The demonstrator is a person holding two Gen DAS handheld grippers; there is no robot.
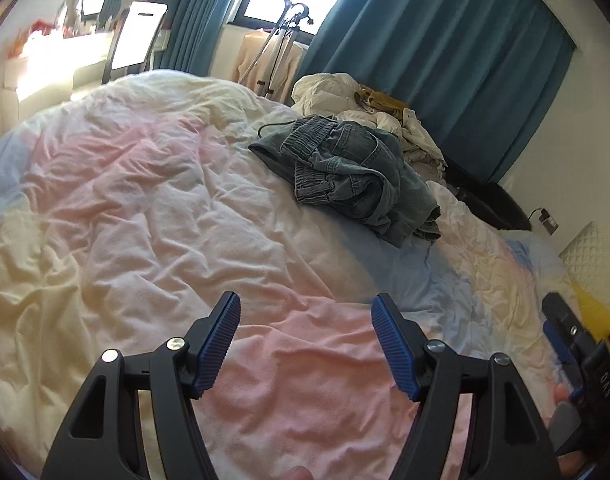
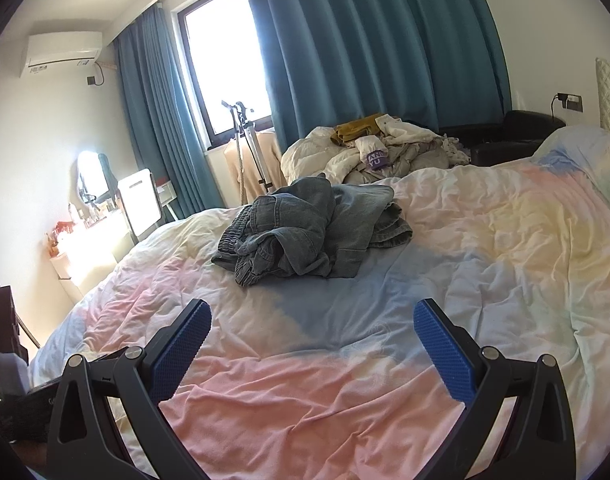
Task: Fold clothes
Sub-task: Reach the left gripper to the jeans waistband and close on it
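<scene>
A crumpled pair of jeans (image 2: 309,232) lies bunched on the bed (image 2: 485,240), toward its far side, elastic waistband at the left end in the right wrist view; the heap shows no clear long axis. Both the left gripper (image 1: 306,344) and right gripper (image 2: 312,350) hover over the duvet, fingers (image 2: 445,350) spread and empty, well short of the jeans.

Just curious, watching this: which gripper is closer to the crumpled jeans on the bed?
Right, it seems. The right gripper faces the jeans just ahead; the left gripper has them farther off, ahead to its right.
</scene>
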